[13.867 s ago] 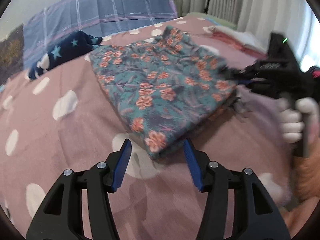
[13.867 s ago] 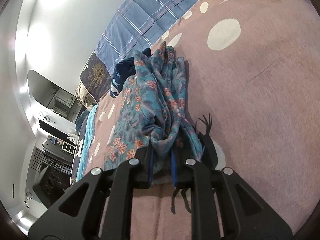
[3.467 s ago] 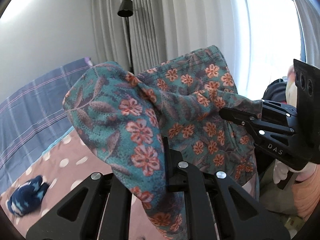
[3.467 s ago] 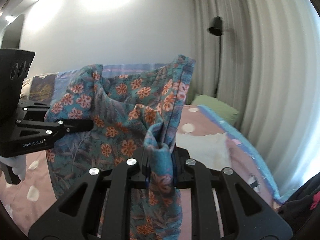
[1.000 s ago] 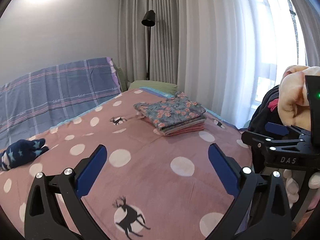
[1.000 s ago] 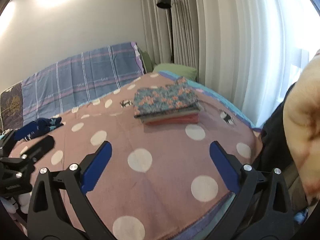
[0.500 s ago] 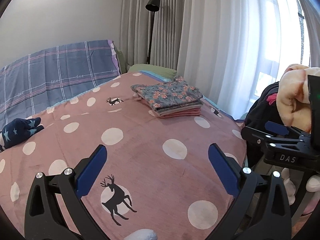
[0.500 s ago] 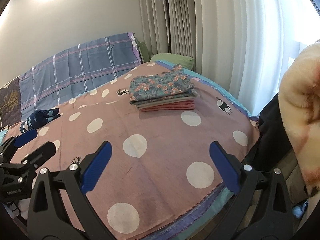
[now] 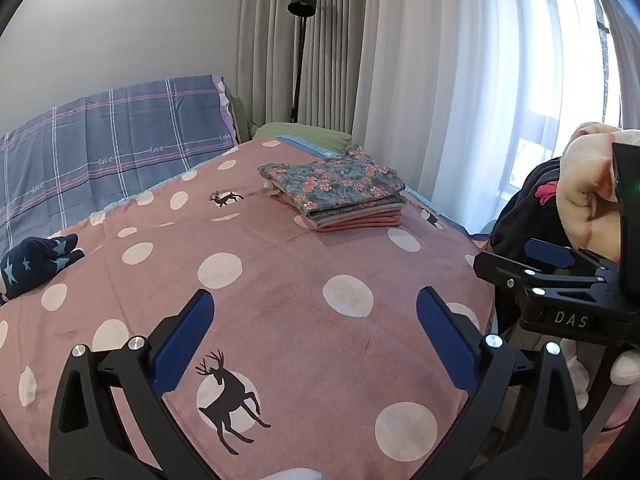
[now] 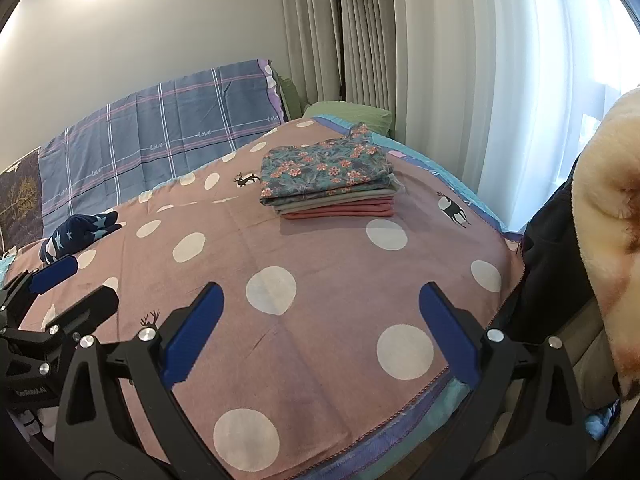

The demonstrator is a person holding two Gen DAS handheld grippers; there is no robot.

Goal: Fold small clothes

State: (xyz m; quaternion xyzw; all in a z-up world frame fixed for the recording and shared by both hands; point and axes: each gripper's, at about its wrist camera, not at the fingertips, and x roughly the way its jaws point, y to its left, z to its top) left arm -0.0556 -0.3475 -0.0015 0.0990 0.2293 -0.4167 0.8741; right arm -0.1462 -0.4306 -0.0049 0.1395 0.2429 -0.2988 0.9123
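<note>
Both tools are empty: your left gripper (image 9: 312, 332) and right gripper (image 10: 320, 330) stand with jaws spread wide, above the bedspread (image 10: 320, 292). The floral garment (image 10: 324, 172) lies folded atop the stack (image 10: 336, 206) at the far side. 1 item appears unfolded: the navy star garment (image 9: 36, 262), though its shape is unclear from here. Approach it low and take 2 edges. Open room lies mid-bed; keep clear of the near bed edge.

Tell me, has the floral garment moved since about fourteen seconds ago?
Yes. The floral garment lay mid-bed near the navy star-print item; now it tops the folded stack at the far corner by the green pillow, away from that item.
</note>
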